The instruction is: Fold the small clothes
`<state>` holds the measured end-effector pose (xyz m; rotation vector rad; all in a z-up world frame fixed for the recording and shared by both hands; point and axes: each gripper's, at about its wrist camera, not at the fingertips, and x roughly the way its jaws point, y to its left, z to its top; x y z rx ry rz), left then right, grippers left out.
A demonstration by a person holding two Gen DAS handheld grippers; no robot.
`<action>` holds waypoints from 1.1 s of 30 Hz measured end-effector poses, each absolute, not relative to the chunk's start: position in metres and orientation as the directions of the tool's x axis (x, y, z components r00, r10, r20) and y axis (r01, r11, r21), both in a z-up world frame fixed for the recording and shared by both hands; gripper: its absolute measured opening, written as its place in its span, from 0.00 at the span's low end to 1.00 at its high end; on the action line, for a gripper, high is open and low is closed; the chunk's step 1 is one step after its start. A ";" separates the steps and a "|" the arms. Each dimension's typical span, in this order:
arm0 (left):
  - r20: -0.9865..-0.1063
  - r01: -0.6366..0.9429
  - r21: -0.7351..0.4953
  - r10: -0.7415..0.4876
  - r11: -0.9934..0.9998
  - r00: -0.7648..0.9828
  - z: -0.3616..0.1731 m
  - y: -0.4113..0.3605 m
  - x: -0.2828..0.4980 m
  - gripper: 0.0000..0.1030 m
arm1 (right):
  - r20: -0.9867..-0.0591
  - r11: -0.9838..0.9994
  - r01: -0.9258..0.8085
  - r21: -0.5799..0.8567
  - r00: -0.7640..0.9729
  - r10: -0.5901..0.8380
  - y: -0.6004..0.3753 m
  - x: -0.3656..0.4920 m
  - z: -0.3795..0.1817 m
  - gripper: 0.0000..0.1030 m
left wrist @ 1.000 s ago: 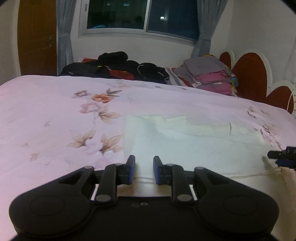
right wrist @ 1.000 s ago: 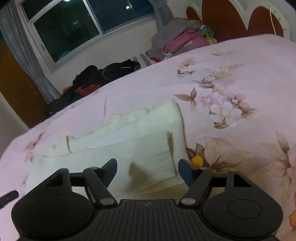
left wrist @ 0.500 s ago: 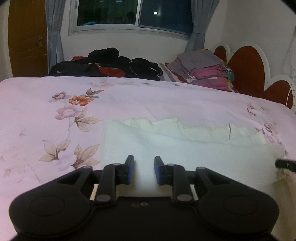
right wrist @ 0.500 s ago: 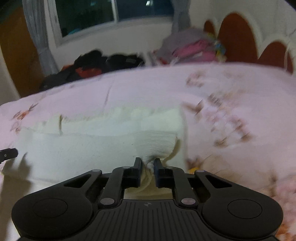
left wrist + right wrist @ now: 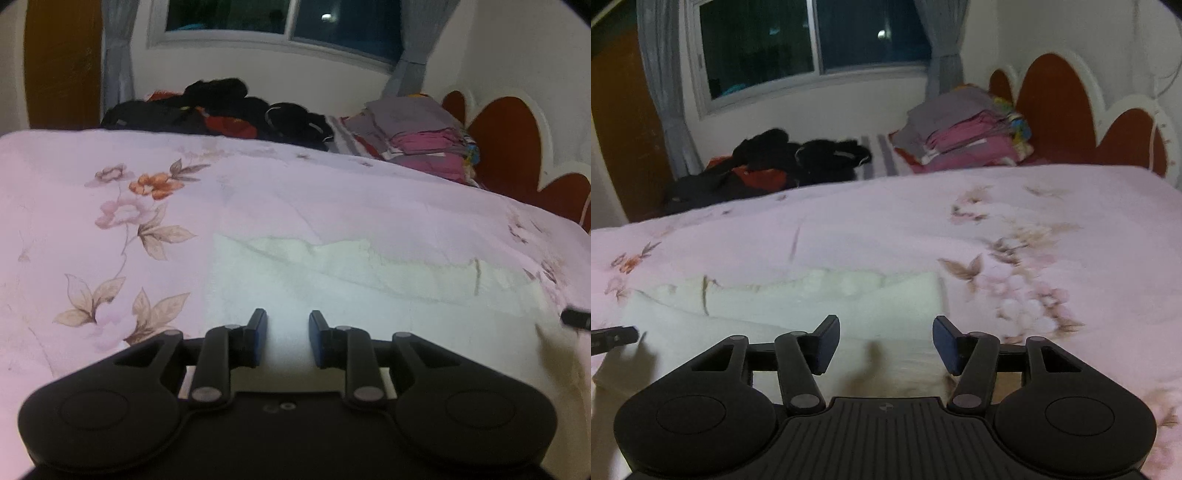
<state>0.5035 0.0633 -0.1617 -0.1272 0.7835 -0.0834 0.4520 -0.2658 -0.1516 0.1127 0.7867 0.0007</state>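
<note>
My right gripper [image 5: 884, 341] has just been opening – jaws now wide, nothing between them, above the folded cream-white knitted garment [image 5: 798, 314] lying flat on the pink floral bedspread [image 5: 886, 229]. My left gripper [image 5: 284, 338] hovers over the garment's other end [image 5: 369, 295], jaws narrowly parted, pinching nothing

A bed [image 5: 295, 206] with a pale pink floral cover fills the lower frame. Behind it stands a white wall [image 5: 827, 107] with a dark window [image 5: 812, 40], grey curtains [image 5: 661, 81] on either side. A brown door [image 5: 62, 66] sits at upper left. At right, a scalloped red-and-white headboard [image 5: 1056, 99]. The light is dim and indoor.
</note>
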 end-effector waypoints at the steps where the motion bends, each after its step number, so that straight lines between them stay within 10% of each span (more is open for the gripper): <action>1: -0.698 0.020 -0.137 -0.111 0.990 0.707 -0.164 0.064 0.506 0.24 | -0.716 0.995 0.033 0.097 0.697 0.047 -0.261 0.455 -0.156 0.55; 33: -0.690 0.034 -0.131 -0.116 0.991 0.714 -0.146 0.058 0.470 0.24 | -0.767 0.998 -0.057 -0.001 0.640 0.036 -0.244 0.433 -0.189 0.55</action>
